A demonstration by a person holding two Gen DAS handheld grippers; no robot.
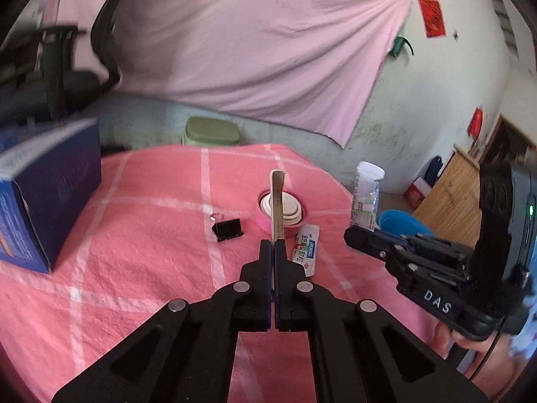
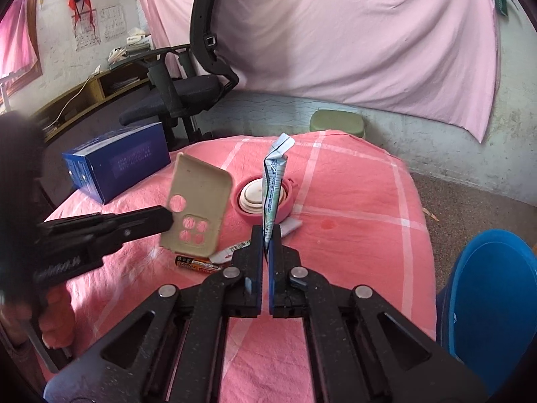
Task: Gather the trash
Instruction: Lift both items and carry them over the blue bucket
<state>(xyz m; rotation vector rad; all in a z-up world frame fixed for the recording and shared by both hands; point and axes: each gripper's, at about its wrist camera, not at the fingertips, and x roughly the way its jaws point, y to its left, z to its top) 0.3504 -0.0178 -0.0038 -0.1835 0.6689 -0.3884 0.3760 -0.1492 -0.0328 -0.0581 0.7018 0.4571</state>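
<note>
Overhead, pink sheet (image 2: 335, 33); pink checked tablecloth (image 2: 352, 201)

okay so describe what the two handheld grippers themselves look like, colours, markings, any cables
Both are matte black linkage tools with silver round pivot pins and blue pads inside the fingers. Seen from the left wrist view, the right tool carries white "DAS" lettering, a small green light and a thin dark cable. The left tool has white lettering too blurred to read.

A beige perforated card (image 2: 198, 208) and a crumpled blue-white wrapper (image 2: 275, 188), both upright above the pink cloth (image 2: 352, 201).
</note>
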